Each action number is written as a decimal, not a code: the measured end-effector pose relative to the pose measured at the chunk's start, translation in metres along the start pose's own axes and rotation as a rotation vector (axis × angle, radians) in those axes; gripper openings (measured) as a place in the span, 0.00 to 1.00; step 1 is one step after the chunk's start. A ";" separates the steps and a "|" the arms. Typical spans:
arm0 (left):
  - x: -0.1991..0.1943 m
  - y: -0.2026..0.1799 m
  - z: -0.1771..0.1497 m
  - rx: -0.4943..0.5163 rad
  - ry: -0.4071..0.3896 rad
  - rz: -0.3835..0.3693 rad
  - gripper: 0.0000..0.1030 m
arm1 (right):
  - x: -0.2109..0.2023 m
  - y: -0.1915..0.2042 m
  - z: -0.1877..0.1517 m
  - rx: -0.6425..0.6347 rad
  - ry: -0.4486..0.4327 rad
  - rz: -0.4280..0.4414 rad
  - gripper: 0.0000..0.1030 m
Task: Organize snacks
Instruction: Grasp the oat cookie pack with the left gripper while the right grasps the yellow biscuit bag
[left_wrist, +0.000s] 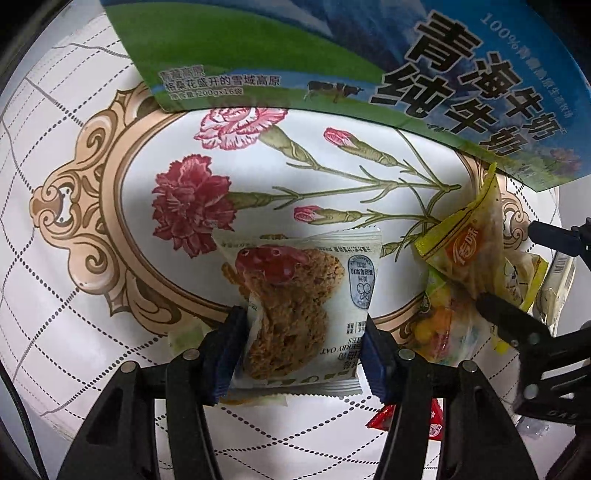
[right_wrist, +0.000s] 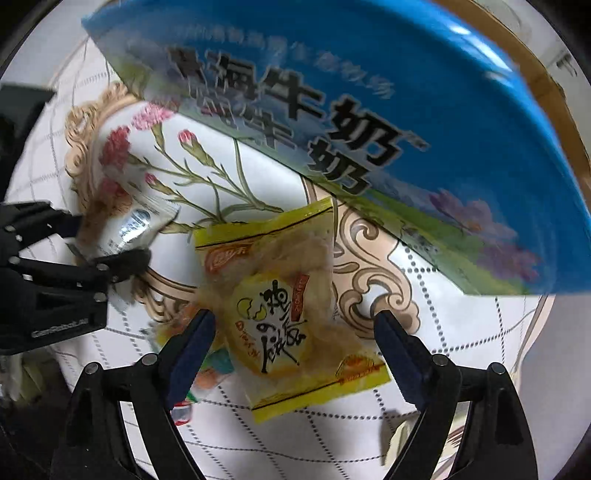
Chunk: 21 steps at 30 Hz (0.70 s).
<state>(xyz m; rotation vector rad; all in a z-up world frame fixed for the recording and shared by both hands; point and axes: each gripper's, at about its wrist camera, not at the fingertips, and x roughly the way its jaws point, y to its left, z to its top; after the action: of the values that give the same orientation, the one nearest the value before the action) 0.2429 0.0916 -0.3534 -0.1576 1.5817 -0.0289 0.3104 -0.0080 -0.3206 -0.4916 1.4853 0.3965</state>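
My left gripper (left_wrist: 301, 339) is shut on a white oat-cookie packet (left_wrist: 295, 302), gripped by its sides above the floral tablecloth. It also shows at the left of the right wrist view (right_wrist: 110, 243), with the packet (right_wrist: 129, 225) blurred. My right gripper (right_wrist: 291, 332) is open, its fingers either side of a yellow snack packet (right_wrist: 284, 295) with black lettering; I cannot tell if the fingers touch it. In the left wrist view the right gripper (left_wrist: 517, 269) is at the right around that yellow packet (left_wrist: 472, 251). A blue-green milk carton box (left_wrist: 332, 55) stands behind.
The tablecloth (left_wrist: 74, 221) is white with a carnation print and a tan scroll frame. Other snack packets lie under the yellow one: a colourful candy bag (left_wrist: 439, 328) and red wrappers (left_wrist: 388, 417). The milk box (right_wrist: 369, 110) fills the upper right of the right wrist view.
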 end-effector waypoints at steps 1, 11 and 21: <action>0.006 -0.002 0.003 -0.001 0.003 0.001 0.54 | 0.003 -0.001 0.001 0.010 0.003 0.001 0.86; 0.029 0.005 0.022 -0.033 0.020 -0.037 0.68 | 0.021 -0.075 -0.045 0.723 0.034 0.311 0.61; 0.024 -0.008 0.020 -0.004 -0.024 0.025 0.58 | 0.012 -0.064 -0.032 0.516 -0.008 0.144 0.83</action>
<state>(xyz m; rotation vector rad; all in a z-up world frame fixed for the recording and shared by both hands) 0.2631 0.0822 -0.3767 -0.1412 1.5596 -0.0043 0.3182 -0.0799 -0.3283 0.0274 1.5495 0.1148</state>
